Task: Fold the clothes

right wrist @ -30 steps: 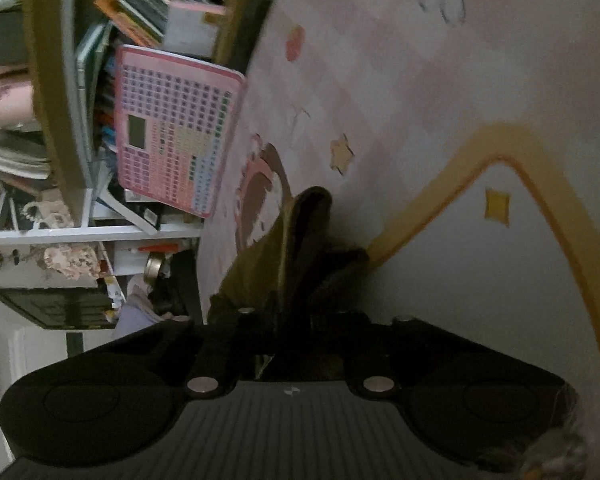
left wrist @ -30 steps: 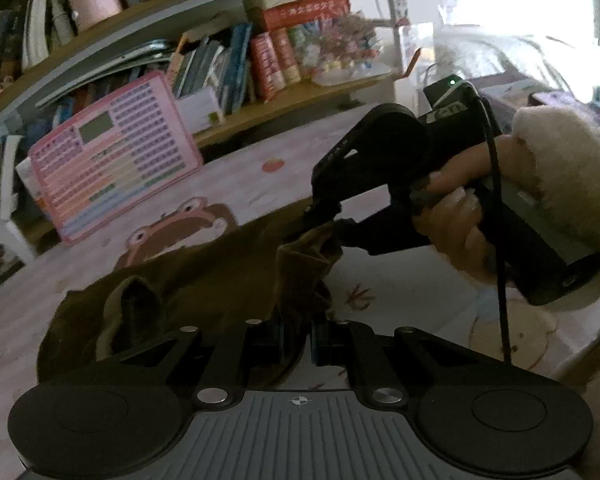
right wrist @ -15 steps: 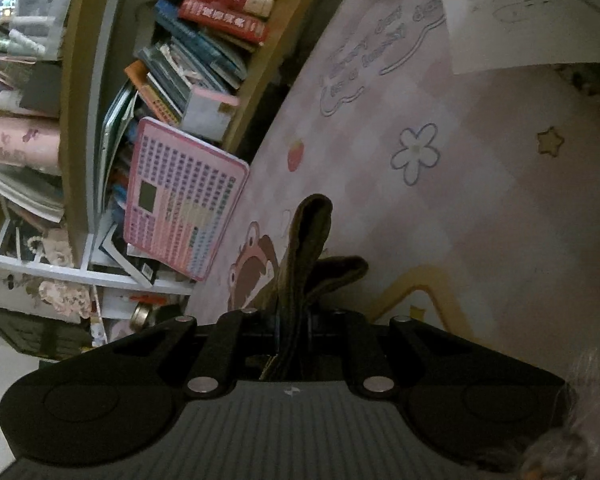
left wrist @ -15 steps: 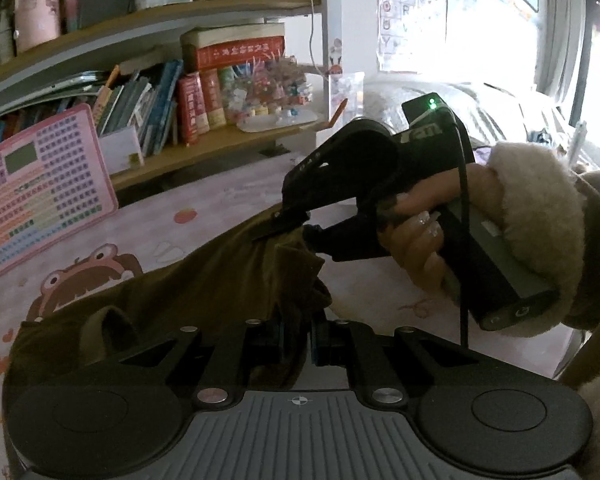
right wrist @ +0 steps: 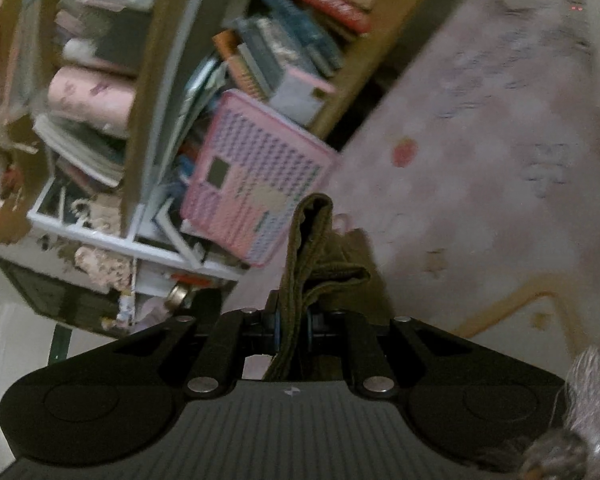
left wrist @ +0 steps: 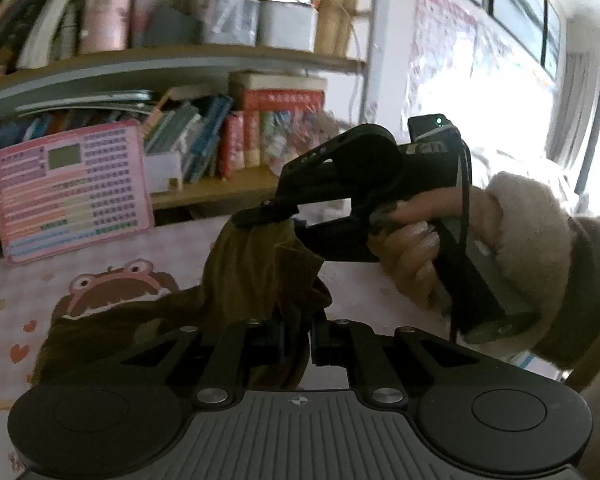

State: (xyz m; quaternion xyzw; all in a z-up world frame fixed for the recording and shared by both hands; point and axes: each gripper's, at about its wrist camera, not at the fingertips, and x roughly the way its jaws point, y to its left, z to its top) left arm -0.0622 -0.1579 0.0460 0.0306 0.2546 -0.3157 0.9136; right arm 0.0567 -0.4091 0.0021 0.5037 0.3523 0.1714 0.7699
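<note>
Above the pink mat [left wrist: 100,292], both tools, left tool [left wrist: 296,330] and right tool [right wrist: 294,326], clench the olive garment [left wrist: 256,276], which hangs lengthwise down-left.

A wooden bookshelf [left wrist: 220,60] packed with books [left wrist: 204,140] fills the view from 9 to 1 o'clock. A pink keypad toy [left wrist: 72,188] leans against it at 9 o'clock. The pink checked surface [left wrist: 4,284] carries a cartoon bear print [left wrist: 116,284]. Glaring daylight from a window [left wrist: 500,92] floods 2 o'clock, washing out the wall.
</note>
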